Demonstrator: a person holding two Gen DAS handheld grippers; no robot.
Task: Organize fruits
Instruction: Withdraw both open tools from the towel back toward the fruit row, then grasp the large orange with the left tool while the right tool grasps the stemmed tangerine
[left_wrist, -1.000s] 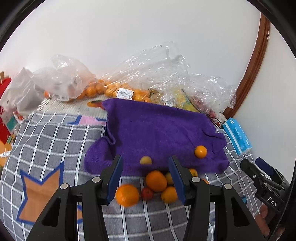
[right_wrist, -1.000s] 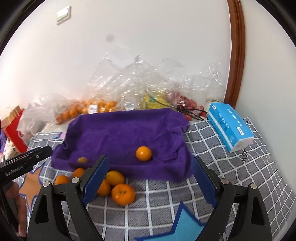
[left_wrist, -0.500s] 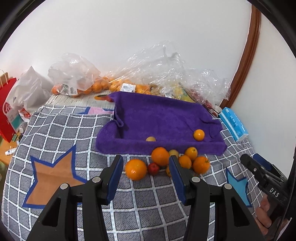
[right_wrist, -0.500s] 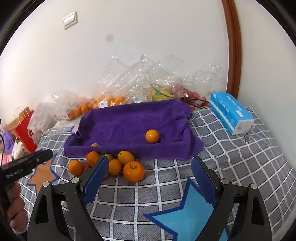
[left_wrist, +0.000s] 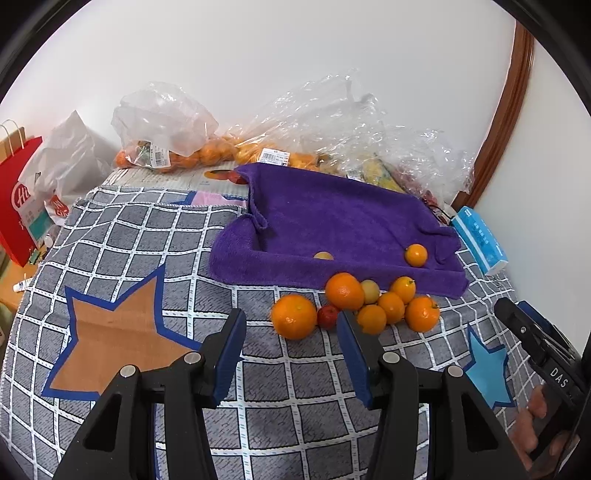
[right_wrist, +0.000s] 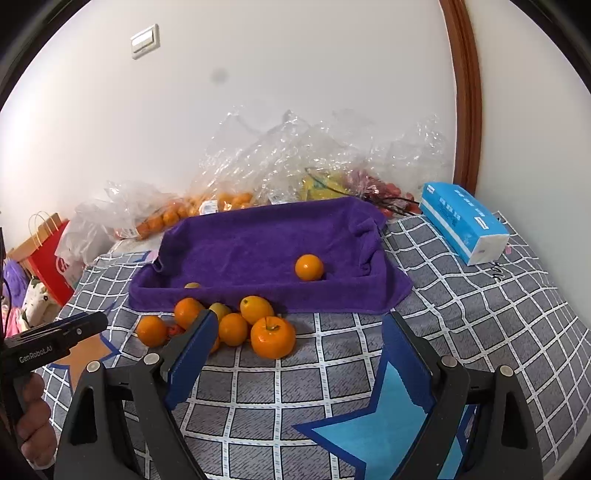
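Orange fruits (left_wrist: 354, 302) clustered, touching, beside purple towel (left_wrist: 332, 225).

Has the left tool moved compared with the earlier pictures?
Yes. The left tool has drawn back from the purple towel: earlier its fingertips overlapped the towel's front edge, now they stand short of the fruit pile.

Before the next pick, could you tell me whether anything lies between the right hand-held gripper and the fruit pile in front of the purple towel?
Nothing visible does: only bare checked cloth lies between the open right hand-held gripper and the nearest orange of the fruit pile.
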